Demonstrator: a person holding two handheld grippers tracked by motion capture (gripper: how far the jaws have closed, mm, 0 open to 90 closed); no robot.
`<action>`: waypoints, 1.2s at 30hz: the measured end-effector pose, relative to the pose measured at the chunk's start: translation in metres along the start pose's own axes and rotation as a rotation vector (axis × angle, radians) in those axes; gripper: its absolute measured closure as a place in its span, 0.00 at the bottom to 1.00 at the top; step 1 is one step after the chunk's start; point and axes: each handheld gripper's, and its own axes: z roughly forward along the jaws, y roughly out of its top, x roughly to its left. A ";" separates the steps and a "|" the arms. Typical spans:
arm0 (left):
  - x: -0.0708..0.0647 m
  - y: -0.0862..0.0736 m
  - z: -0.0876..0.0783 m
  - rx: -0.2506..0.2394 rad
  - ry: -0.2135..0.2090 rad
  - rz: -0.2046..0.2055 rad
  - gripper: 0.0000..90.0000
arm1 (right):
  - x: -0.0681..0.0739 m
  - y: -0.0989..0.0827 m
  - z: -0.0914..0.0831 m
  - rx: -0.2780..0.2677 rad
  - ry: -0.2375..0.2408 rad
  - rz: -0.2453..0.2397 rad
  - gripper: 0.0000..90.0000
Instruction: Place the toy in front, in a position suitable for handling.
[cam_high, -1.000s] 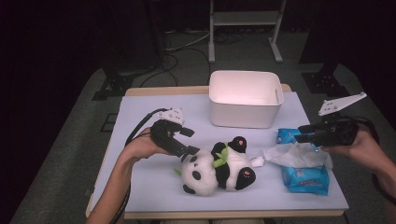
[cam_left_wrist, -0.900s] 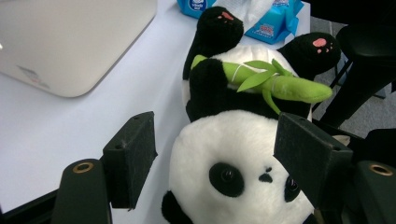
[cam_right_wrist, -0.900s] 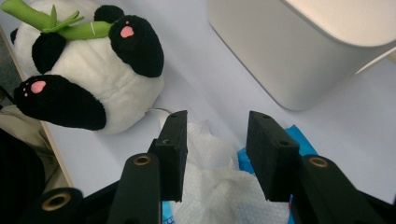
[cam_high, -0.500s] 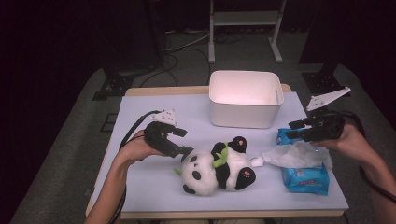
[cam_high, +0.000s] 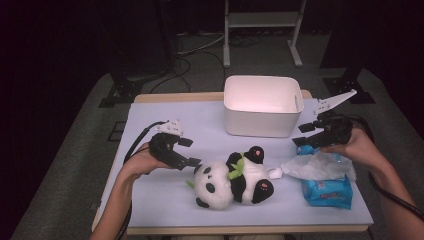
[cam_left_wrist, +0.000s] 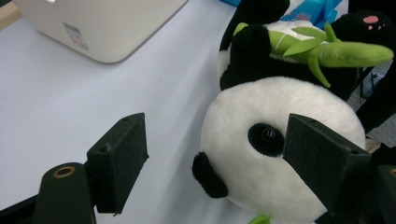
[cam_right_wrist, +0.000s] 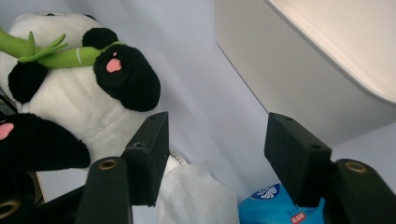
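A black-and-white panda plush (cam_high: 232, 182) with a green bamboo sprig lies on its back mid-table. My left gripper (cam_high: 189, 152) hovers at its head, open, and its jaws have just been opening. In the left gripper view (cam_left_wrist: 217, 135) the panda's head (cam_left_wrist: 261, 121) sits beside the right jaw, well apart from the left one. My right gripper (cam_high: 302, 135) is near the white bin's (cam_high: 260, 105) right front corner. It is open, its jaws have just been opening, and nothing is between them (cam_right_wrist: 224, 149). A white wipe (cam_high: 312, 167) lies below it.
A blue wipes pack (cam_high: 327, 190) lies at the right front, the wipe spread over its top toward the panda's foot. The bin stands at the back centre. The pale table sheet (cam_high: 150, 120) has free room at the left and back left.
My right gripper has moved left toward the bin and its jaws stand wider. My left hand has drifted slightly left, away from the panda's head. The panda and the pack have not moved.
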 end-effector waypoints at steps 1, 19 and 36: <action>0.001 -0.001 0.000 0.002 0.004 -0.001 0.23 | 0.000 0.002 0.001 0.001 -0.001 0.002 0.42; 0.009 -0.024 -0.004 -0.003 0.060 -0.054 0.16 | -0.004 0.029 0.026 0.013 0.026 -0.029 0.35; 0.011 -0.032 -0.003 0.002 0.079 -0.060 0.12 | -0.016 0.072 0.046 0.054 0.007 -0.102 0.40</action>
